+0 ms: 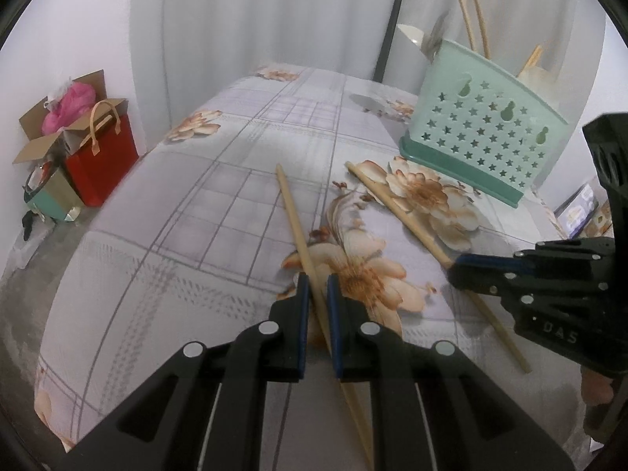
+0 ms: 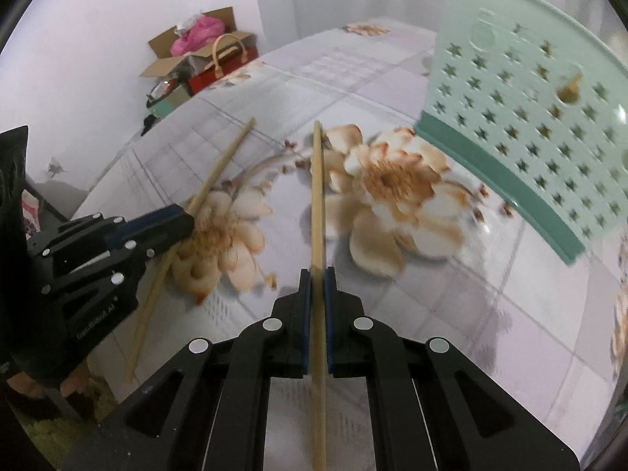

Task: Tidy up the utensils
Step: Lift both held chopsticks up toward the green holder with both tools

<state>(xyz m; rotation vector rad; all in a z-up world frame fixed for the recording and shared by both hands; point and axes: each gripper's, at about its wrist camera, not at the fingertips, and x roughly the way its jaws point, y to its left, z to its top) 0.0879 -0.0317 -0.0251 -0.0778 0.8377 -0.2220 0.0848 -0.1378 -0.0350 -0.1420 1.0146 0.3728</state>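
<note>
Left hand-held gripper (image 1: pixel 316 280): clamped on a chopstick (image 1: pixel 292 212), ready to lift.
Right hand-held gripper (image 2: pixel 317 274): clamped on another chopstick (image 2: pixel 317 180).
Utensil holder (image 1: pixel 477 125): 1 o'clock on the bed (image 1: pixel 196 212), target.

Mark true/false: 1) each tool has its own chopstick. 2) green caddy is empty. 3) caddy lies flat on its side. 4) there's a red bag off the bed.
1) True: the left tool closes around one chopstick, and the right tool on the other chopstick.
2) False: the green caddy already holds sticks poking out the top.
3) False: it stands upright on the floral bedsheet.
4) True: the red bag sits beside a cardboard box.
</note>
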